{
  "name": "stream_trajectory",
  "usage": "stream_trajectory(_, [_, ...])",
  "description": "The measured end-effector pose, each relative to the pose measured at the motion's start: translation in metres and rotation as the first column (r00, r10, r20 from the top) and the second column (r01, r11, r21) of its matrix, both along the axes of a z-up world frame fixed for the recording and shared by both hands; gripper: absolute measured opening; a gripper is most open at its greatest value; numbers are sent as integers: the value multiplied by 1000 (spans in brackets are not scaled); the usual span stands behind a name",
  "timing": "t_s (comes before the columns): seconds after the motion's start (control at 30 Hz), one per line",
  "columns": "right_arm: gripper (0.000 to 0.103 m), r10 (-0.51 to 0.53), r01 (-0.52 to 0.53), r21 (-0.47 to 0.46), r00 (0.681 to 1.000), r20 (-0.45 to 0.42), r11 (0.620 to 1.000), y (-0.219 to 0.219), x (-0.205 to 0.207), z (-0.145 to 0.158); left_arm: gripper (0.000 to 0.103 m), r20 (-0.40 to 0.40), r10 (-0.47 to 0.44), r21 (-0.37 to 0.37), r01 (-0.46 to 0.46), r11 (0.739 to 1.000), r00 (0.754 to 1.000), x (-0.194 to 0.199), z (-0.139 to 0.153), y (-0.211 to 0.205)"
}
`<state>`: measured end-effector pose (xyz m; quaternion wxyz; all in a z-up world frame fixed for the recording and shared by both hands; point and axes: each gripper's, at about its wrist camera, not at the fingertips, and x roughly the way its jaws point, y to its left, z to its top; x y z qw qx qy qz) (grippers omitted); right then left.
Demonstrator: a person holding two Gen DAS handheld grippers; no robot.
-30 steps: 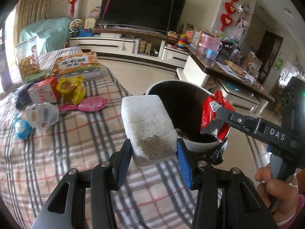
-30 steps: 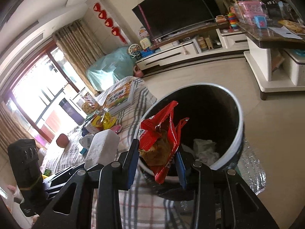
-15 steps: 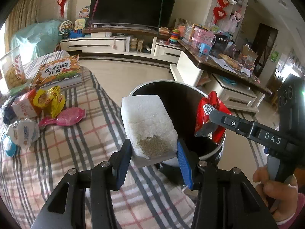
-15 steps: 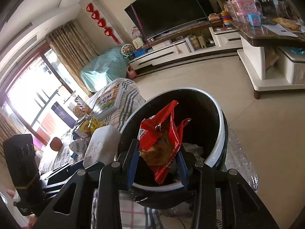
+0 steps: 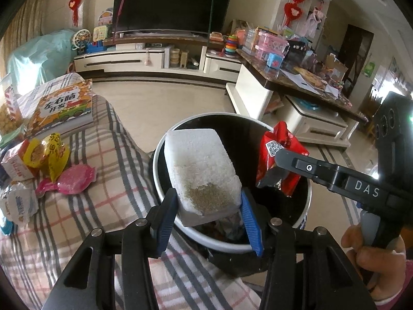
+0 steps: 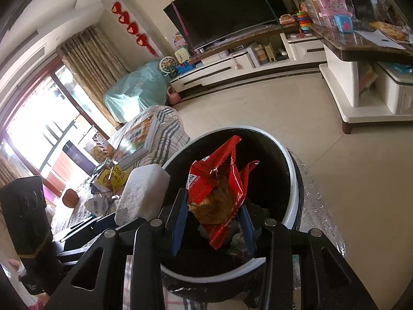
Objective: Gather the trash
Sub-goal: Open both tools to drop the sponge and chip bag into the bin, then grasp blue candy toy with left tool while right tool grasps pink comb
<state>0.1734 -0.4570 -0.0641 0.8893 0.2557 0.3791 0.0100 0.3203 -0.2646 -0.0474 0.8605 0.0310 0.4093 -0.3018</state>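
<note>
My left gripper (image 5: pixel 207 214) is shut on a white foam block (image 5: pixel 201 170) with a brownish stain, held over the near left rim of the round black trash bin (image 5: pixel 180 230). The block also shows in the right wrist view (image 6: pixel 140 193). My right gripper (image 6: pixel 214 219) is shut on a red snack bag (image 6: pixel 219 188) and holds it over the bin's opening (image 6: pixel 291 180). The bag also shows in the left wrist view (image 5: pixel 278 160). Crumpled trash lies at the bin's bottom.
On the plaid-covered surface (image 5: pixel 108 175) lie a pink wrapper (image 5: pixel 74 180), yellow packets (image 5: pixel 49 155), a white wrapper (image 5: pixel 18 201) and a picture book (image 5: pixel 62 108). A low table (image 5: pixel 296 85) and TV stand (image 5: pixel 155 59) stand beyond the tiled floor.
Both grippers have moved forward, farther over the bin, each still holding its item. The bin now fills more of both views.
</note>
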Motion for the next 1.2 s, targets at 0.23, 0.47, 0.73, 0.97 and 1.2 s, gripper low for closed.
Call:
stream_trajectory(0.23, [68, -17, 17, 16, 1000, -4, 1000, -4, 3, -1, 54, -7, -5, 1, 5, 1000, 1000, 4, -3, -6])
stream_trajectory(0.47, [73, -30, 30, 21, 1000, -7, 999, -6, 1, -1, 59, -25, 13, -14, -14, 1000, 1000, 3, -5, 1])
stream_trajectory(0.73, [78, -30, 30, 22, 999, 14, 999, 4, -7, 3, 60, -28, 57, -38, -58, 998, 998, -16, -7, 30])
stream_trajectory(0.97, [86, 13, -13, -6, 999, 45, 1000, 37, -13, 9, 62, -63, 133, -51, -136, 989, 989, -38, -14, 71])
stream_trajectory(1.2, [89, 81, -80, -34, 995, 58, 996, 73, -12, 11, 62, -73, 211, -60, -215, 975, 975, -60, -13, 117])
